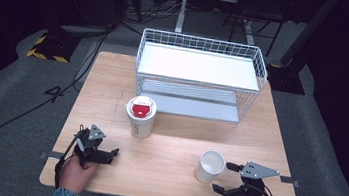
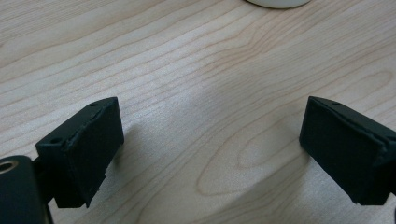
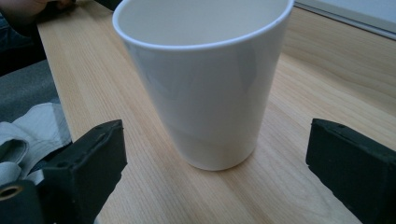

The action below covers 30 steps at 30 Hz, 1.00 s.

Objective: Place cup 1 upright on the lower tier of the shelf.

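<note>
An empty white cup stands upright on the wooden table, near its front right. My right gripper is open just to the right of the cup, jaws pointing left at it. In the right gripper view the cup rises just ahead of the two spread black jaws, untouched. A taller white cup with a red-centred lid stands mid-table. My left gripper rests near the front left edge. It is open over bare wood, nothing between its fingers.
A white wire shelf rack with two levels stands at the back of the table. The lidded cup's base edge shows at the top of the left gripper view. Cables and dark floor surround the table.
</note>
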Motion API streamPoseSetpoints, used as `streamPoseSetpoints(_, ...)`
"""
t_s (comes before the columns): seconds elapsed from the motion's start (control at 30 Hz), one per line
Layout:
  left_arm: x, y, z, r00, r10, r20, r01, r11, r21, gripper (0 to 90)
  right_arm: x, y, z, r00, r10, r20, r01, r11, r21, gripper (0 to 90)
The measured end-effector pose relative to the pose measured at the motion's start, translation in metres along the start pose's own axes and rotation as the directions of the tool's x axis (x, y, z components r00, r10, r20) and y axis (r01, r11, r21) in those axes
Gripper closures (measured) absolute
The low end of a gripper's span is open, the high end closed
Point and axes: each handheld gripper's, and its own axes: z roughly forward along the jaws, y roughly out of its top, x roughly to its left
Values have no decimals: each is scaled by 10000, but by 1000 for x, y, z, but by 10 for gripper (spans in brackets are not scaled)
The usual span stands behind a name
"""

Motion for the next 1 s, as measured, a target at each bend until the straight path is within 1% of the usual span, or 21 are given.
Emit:
streamPoseSetpoints(0.07,0,0,0,10000,2,1,-2,10000,2,69,1,-1,4,9998,56,-204,-58,9999,-117,53)
streamPoseSetpoints(0.13,0,0,0,10000,6,-3,-6,10000,4,69,1,-1,6,9998,33,-221,-36,9999,-138,52)
streamPoseSetpoints(0.17,0,0,0,10000,6,-3,-6,10000,4,69,2,0,9,9996,8,-296,-13,9998,-178,50)
streamPoseSetpoints(0.23,0,0,0,10000,-1,1,1,10000,2,69,2,0,10,9995,-23,-317,17,9998,-187,50)
streamPoseSetpoints(0.3,0,0,0,10000,1,1,-1,10000,1,69,4,2,16,9991,-154,-391,148,9998,-151,50)
streamPoseSetpoints(0.43,0,0,0,10000,3,0,-3,10000,2,69,5,3,22,9991,-164,-383,159,9998,-146,50)
streamPoseSetpoints(0.53,0,0,0,10000,3,0,-3,10000,2,69,5,5,27,9993,-197,-315,194,9998,-99,50)
streamPoseSetpoints(0.57,0,0,0,10000,7,3,-7,10000,7,69,6,5,31,9993,-252,-286,251,9997,-59,50)
streamPoseSetpoints(0.73,0,0,0,10000,2,0,-2,10000,2,69,8,6,37,9993,-340,-136,340,9994,-45,54)
streamPoseSetpoints(0.87,0,0,0,10000,12,2,-12,10000,7,69,7,6,42,9995,-307,-26,307,9995,7,59)
streamPoseSetpoints(0.97,0,0,0,10000,1,0,-1,10000,-1,69,6,7,45,9994,-329,66,329,9995,-11,80)
streamPoseSetpoints(1.0,0,0,0,10000,0,1,0,10000,0,69,7,7,46,9991,-398,154,399,9992,-28,112)
